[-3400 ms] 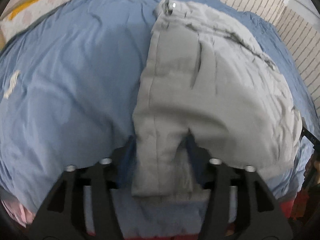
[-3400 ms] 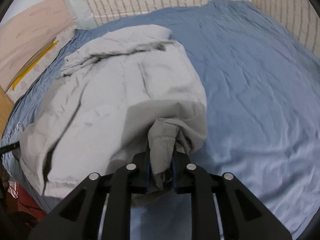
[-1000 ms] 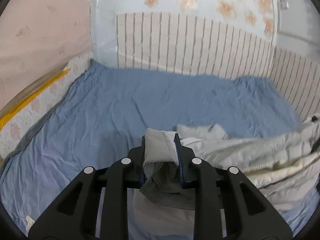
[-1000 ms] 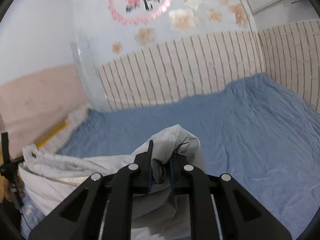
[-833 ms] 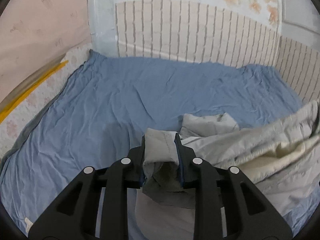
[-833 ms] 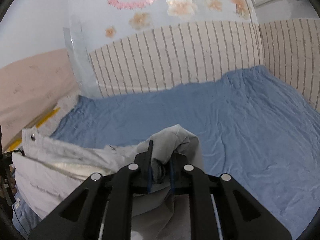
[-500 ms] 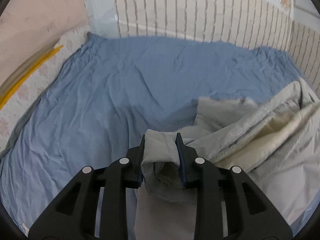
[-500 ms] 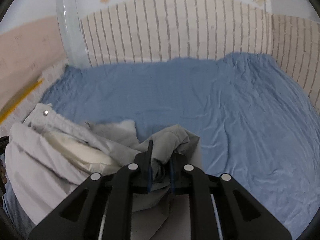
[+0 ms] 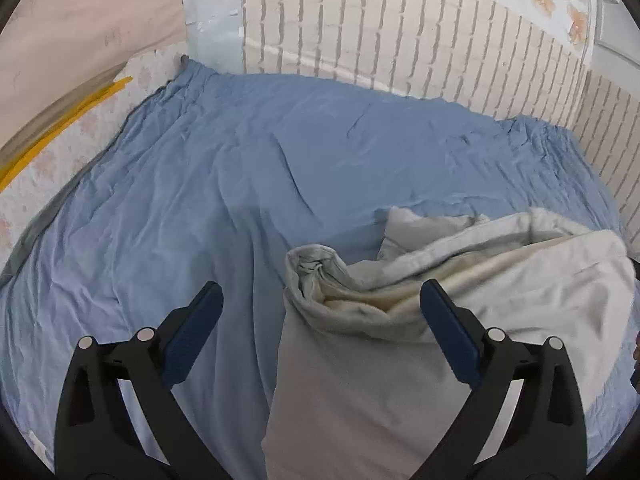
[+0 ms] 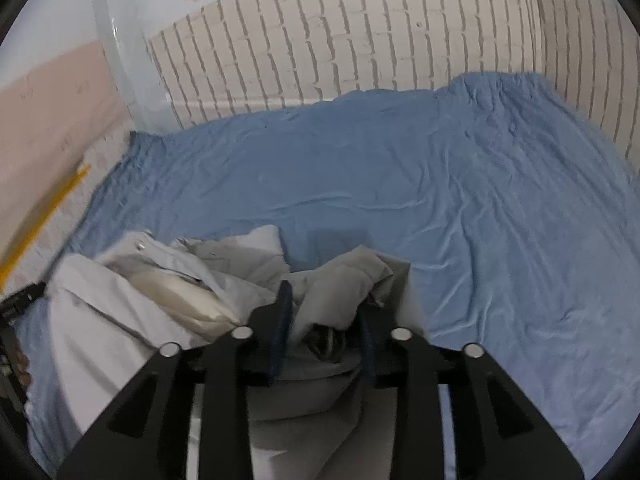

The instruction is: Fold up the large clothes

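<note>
Two claws: left claw [image 9: 320,312] spread wide, released; right claw [image 10: 324,320] part-open around soft, limp grey cotton trousers [image 9: 400,340]; best gripped at bunched hem.

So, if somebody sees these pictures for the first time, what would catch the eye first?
Probably the pale grey garment, bunched in a heap on the near part of the wide blue bedsheet, with a cream lining showing in its folds. Next, the left gripper stands wide open around one bunched end of it, while the right gripper has grey cloth between its fingers. Behind the bed runs a cream brick-pattern wall.
</note>
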